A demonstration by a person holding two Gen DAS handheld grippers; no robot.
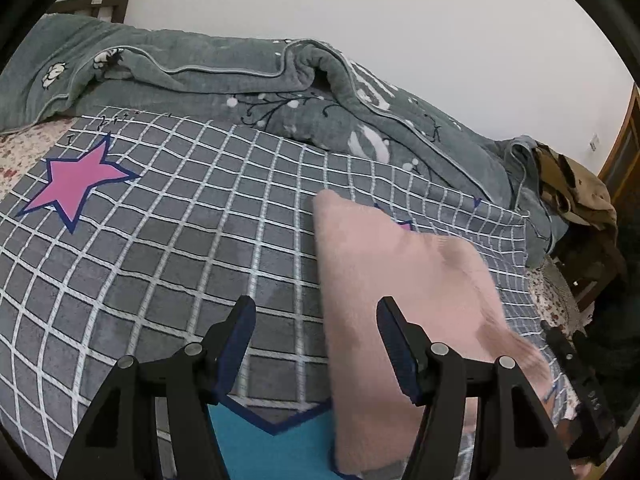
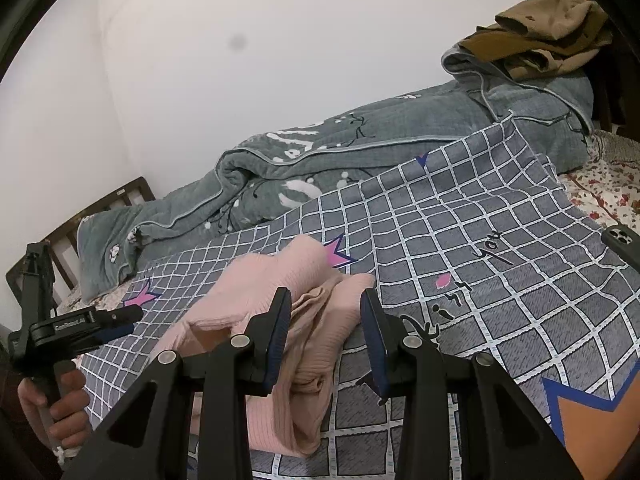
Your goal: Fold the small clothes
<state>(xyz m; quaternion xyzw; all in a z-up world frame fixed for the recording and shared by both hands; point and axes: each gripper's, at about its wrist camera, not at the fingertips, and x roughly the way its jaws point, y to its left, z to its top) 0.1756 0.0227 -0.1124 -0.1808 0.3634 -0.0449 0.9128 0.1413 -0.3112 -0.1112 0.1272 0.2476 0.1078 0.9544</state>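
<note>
Pink garment (image 2: 280, 320) on checked blanket (image 1: 160, 240), just beyond right hand-held gripper (image 2: 326, 320), both hand-held grippers spread, empty.

The bed (image 2: 608, 184) has a floral sheet showing at its edges. A grey checked cover (image 1: 168, 240) with pink stars is spread over it. On the cover lies a pink garment (image 2: 280, 312), bunched and partly folded. A rumpled grey quilt (image 1: 224, 76) runs along the wall side, with brown clothes (image 2: 548, 32) piled on its end. A phone (image 2: 622, 242) rests at the cover's edge.
</note>
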